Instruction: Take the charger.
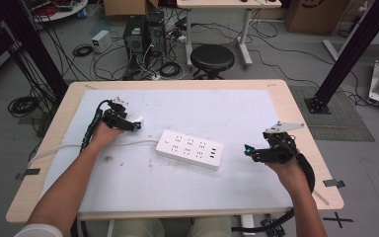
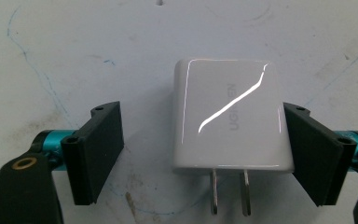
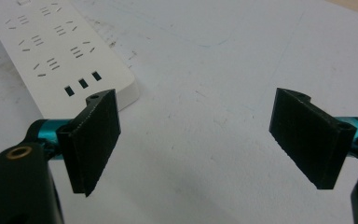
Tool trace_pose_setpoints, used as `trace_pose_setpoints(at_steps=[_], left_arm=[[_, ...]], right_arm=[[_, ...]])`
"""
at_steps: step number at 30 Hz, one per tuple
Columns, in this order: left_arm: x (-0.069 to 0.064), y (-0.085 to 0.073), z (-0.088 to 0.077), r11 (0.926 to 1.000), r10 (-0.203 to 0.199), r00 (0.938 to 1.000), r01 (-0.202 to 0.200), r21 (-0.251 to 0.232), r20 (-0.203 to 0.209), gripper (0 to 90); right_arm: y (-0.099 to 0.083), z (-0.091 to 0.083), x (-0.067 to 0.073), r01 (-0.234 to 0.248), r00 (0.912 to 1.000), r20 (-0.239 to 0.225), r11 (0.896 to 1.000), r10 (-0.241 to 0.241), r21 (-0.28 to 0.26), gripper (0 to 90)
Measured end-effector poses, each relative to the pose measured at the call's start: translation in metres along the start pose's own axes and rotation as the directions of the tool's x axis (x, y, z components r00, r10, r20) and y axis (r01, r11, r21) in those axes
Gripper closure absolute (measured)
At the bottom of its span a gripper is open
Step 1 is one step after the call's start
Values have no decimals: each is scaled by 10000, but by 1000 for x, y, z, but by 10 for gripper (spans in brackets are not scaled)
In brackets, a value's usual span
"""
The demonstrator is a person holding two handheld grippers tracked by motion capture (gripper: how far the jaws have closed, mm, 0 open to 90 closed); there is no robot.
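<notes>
A white wall charger point(image 2: 230, 121) with two metal prongs lies flat on the white mat, prongs toward the camera in the left gripper view. My left gripper point(image 2: 200, 116) straddles it: the right pad point(image 2: 312, 149) sits against the charger's side, while the left pad point(image 2: 98, 149) stands a gap away. In the high view this gripper point(image 1: 133, 123) is at the left of the mat over the charger point(image 1: 137, 118). A white power strip point(image 1: 190, 148) lies mid-table. My right gripper point(image 1: 249, 150) rests open to its right, nothing between its fingers point(image 3: 196, 107), near the strip's end point(image 3: 51, 51).
The strip's white cord point(image 1: 103, 144) runs left across the mat toward the table's left edge. The wooden table rim point(image 1: 296, 113) borders the mat. A black stool point(image 1: 212, 58) and computer towers point(image 1: 143, 32) stand on the floor beyond the far edge.
</notes>
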State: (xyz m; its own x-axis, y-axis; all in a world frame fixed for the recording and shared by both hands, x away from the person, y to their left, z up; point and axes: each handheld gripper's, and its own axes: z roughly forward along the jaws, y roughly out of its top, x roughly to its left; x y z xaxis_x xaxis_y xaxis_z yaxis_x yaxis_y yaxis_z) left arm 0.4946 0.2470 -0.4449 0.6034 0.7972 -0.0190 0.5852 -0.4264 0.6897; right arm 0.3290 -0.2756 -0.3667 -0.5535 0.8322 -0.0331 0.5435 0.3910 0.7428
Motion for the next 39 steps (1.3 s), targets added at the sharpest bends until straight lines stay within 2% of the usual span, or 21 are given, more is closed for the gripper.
trace_pose_setpoints(at_steps=[5,12,15,20,24,32,36,39], left_arm=[[-2,1,-1,9998,188,9998,-187,101,-71,204],[-6,1,-4,9990,451,9988,-452,24,185,375],[-7,0,-5,9993,368,9992,-367,-56,183,423],[-9,1,-5,9996,295,9995,-295,16,59,424],[-12,1,-8,10000,14,9998,-13,19,-187,425],[-24,-1,-28,9979,-205,9990,180,-617,-395,426],[-31,0,-45,9934,-398,9985,355,-1089,-378,426],[-38,0,-60,9874,-485,9983,429,-1524,-333,425]], right_arm=[[0,0,0,-21,10000,23,10000,21,12,166],[-1,0,-1,15,10000,28,10000,-15,-60,165],[-1,0,0,-35,10000,13,10000,35,-38,165],[-1,-1,0,-11,10000,10,10000,11,-76,166],[-2,-2,-1,1,10000,9,9999,-1,-119,165],[-2,-1,1,17,10000,-74,10000,-18,-39,166],[0,-1,2,149,9998,-143,9998,-150,-98,165],[-1,-2,3,157,9996,-242,9997,-162,-205,166]])
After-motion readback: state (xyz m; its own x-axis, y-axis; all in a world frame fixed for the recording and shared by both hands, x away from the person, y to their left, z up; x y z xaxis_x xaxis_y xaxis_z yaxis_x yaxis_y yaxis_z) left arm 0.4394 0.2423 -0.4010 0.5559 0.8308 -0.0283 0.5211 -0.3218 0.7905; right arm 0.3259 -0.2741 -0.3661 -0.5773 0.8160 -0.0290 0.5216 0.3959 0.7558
